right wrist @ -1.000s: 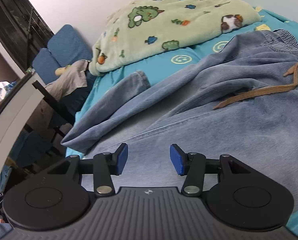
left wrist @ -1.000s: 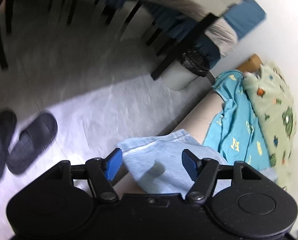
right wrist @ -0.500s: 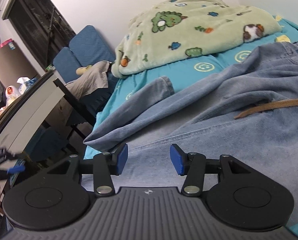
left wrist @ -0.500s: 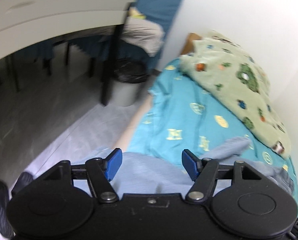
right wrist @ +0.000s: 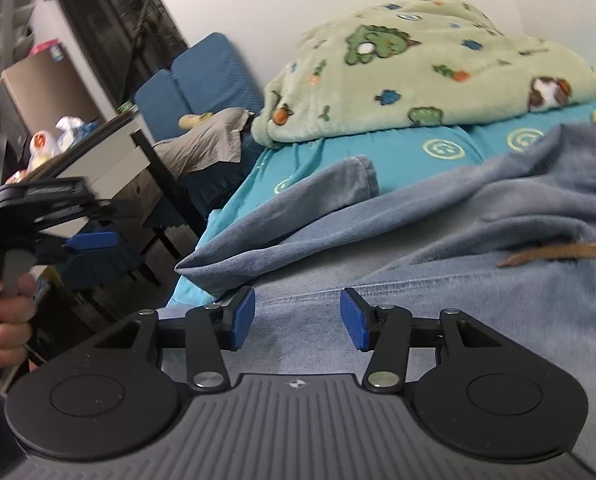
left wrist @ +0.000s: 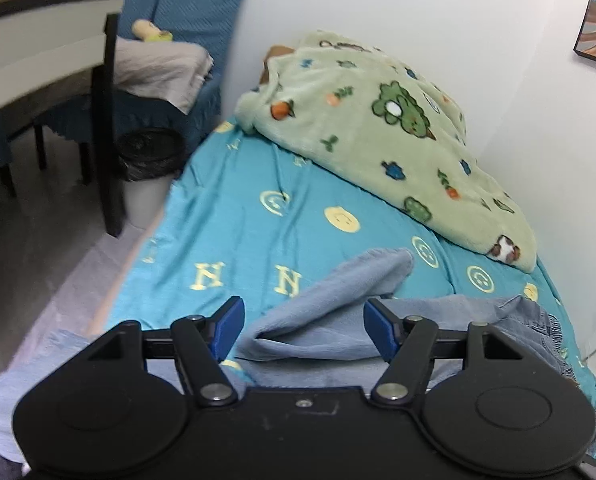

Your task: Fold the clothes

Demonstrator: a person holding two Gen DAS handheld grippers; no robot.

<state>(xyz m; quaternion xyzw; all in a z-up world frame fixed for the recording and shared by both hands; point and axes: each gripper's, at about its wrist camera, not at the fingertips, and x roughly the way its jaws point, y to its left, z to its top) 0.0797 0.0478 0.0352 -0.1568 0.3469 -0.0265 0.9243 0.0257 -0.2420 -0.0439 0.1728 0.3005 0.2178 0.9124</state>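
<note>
A pair of light blue jeans (left wrist: 337, 312) lies spread on the teal bed sheet (left wrist: 234, 216), one leg folded back toward the blanket. In the right wrist view the jeans (right wrist: 437, 248) fill the foreground, with a brown drawstring (right wrist: 557, 254) lying on them. My left gripper (left wrist: 301, 330) is open and empty, just above the folded leg at the bed's near edge. My right gripper (right wrist: 297, 318) is open and empty, low over the denim. The left gripper also shows in the right wrist view (right wrist: 90, 240), held in a hand.
A green dinosaur-print blanket (left wrist: 377, 132) is heaped at the bed's far end by the white wall. Left of the bed stand a desk (left wrist: 42, 48), a blue chair (left wrist: 186, 8) with grey cloth, and a black-lined bin (left wrist: 148, 156).
My left gripper has swung from pointing at the floor and slippers round to the bed, now over the jeans leg. The right gripper has drifted slightly left and stays open.
</note>
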